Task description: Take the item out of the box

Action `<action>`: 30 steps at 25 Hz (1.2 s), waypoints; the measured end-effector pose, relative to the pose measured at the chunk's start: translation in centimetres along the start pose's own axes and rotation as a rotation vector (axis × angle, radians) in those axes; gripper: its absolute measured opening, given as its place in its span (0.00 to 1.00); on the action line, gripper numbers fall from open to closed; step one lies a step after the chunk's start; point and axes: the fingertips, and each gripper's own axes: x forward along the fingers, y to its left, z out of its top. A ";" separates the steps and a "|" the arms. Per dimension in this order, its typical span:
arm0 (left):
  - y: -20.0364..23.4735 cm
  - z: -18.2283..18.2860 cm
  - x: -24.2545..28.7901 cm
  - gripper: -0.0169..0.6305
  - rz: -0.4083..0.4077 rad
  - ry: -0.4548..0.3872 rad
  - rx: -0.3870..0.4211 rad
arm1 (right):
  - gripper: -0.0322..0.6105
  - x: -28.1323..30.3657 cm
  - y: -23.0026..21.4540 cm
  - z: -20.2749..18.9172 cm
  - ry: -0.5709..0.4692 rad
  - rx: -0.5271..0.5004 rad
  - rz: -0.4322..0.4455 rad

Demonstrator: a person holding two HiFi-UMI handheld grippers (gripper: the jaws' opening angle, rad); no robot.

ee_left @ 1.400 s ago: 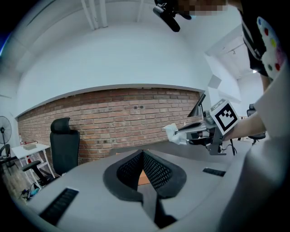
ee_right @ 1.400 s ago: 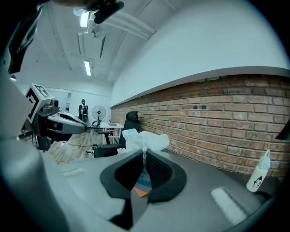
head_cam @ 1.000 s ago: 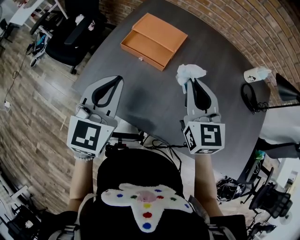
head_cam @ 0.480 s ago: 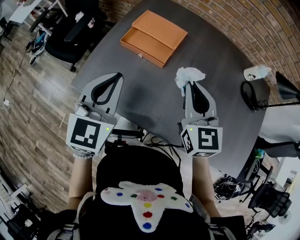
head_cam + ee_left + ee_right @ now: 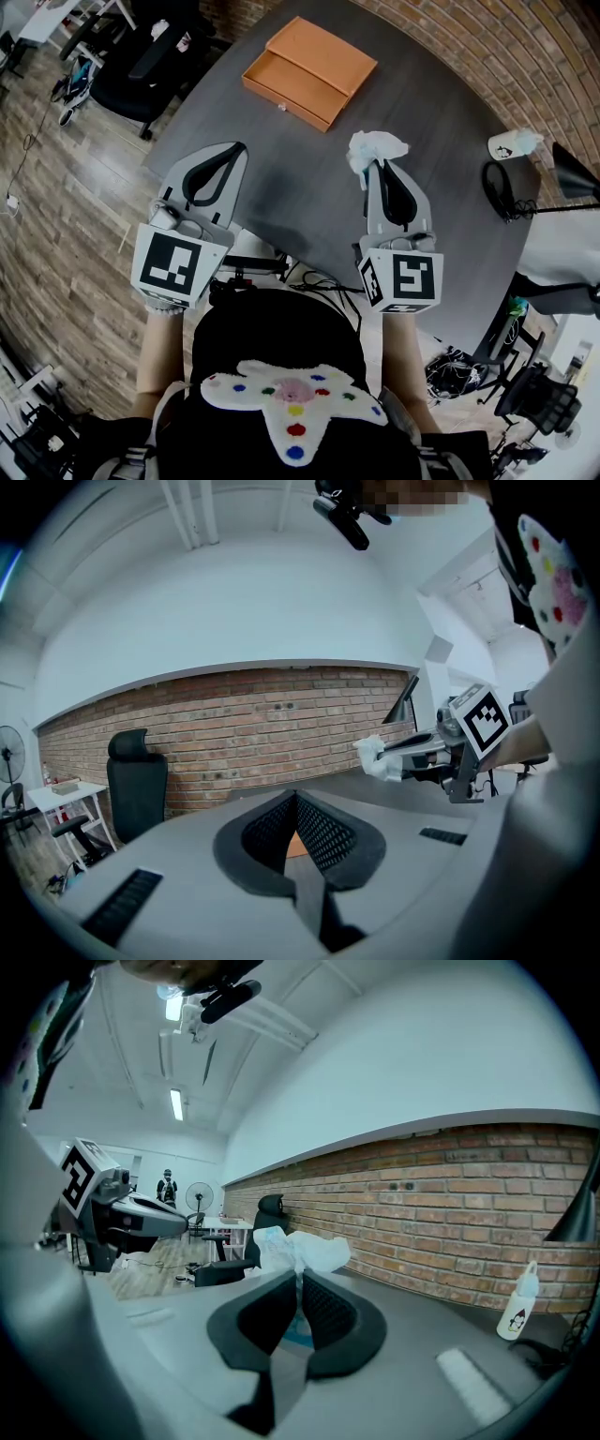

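Note:
An orange box (image 5: 311, 71) with its drawer pulled out lies at the far side of the dark round table (image 5: 309, 202). My right gripper (image 5: 373, 164) is shut on a crumpled white tissue-like item (image 5: 375, 149), held above the table on the near right, well clear of the box. In the right gripper view the white item (image 5: 298, 1248) bulges out past the closed tips. My left gripper (image 5: 234, 152) hovers over the table's near left edge, shut and empty. In the left gripper view its jaws (image 5: 296, 799) meet with only a sliver of the orange box (image 5: 293, 847) behind them.
A white squeeze bottle (image 5: 512, 145) and a black cable loop (image 5: 501, 193) lie at the table's right side, by a black lamp (image 5: 574, 176). Black office chairs (image 5: 150, 66) stand beyond the table on the wood floor. A brick wall runs behind.

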 end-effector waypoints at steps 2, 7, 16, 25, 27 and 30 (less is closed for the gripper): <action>0.0 0.1 0.0 0.04 -0.001 0.002 0.000 | 0.09 0.0 0.0 0.1 0.002 -0.002 0.000; 0.0 0.2 -0.4 0.04 -0.001 0.000 0.002 | 0.09 -0.2 0.4 0.3 -0.001 0.002 -0.003; -0.1 -0.3 -0.1 0.04 0.002 0.002 -0.002 | 0.09 0.0 0.1 -0.1 -0.002 0.007 -0.005; -0.1 -0.4 -0.1 0.04 0.004 0.004 -0.001 | 0.09 0.0 0.3 -0.2 -0.001 0.007 0.000; -0.1 -0.3 -0.1 0.04 0.004 0.004 0.000 | 0.09 0.1 0.3 -0.2 0.002 0.006 0.002; -0.1 -0.1 -0.2 0.04 0.004 0.005 -0.001 | 0.09 0.1 0.3 0.0 0.007 0.004 0.005</action>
